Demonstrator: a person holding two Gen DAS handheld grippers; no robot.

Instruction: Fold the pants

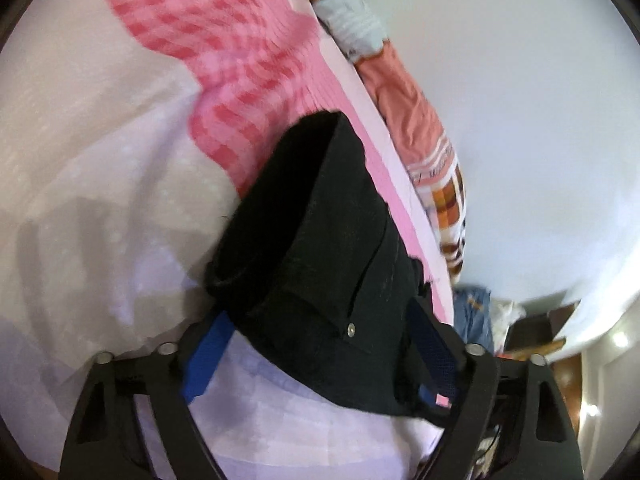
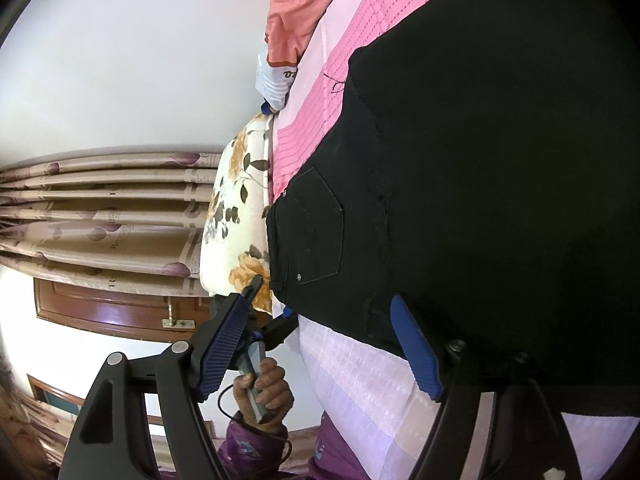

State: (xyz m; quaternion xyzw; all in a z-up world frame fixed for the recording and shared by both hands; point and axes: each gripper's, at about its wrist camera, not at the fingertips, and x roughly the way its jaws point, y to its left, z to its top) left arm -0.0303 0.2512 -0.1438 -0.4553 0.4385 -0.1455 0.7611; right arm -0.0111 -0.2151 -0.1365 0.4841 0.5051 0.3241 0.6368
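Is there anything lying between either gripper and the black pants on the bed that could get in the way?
Nothing visible does. The black pants already lie between the open fingers of the left gripper, and the right gripper sits at their edge, one pad against the fabric. Only the pink bedsheet lies beneath.

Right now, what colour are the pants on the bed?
Black. The pants show best in the right wrist view, back pocket visible, lying on the pink and white bedspread.
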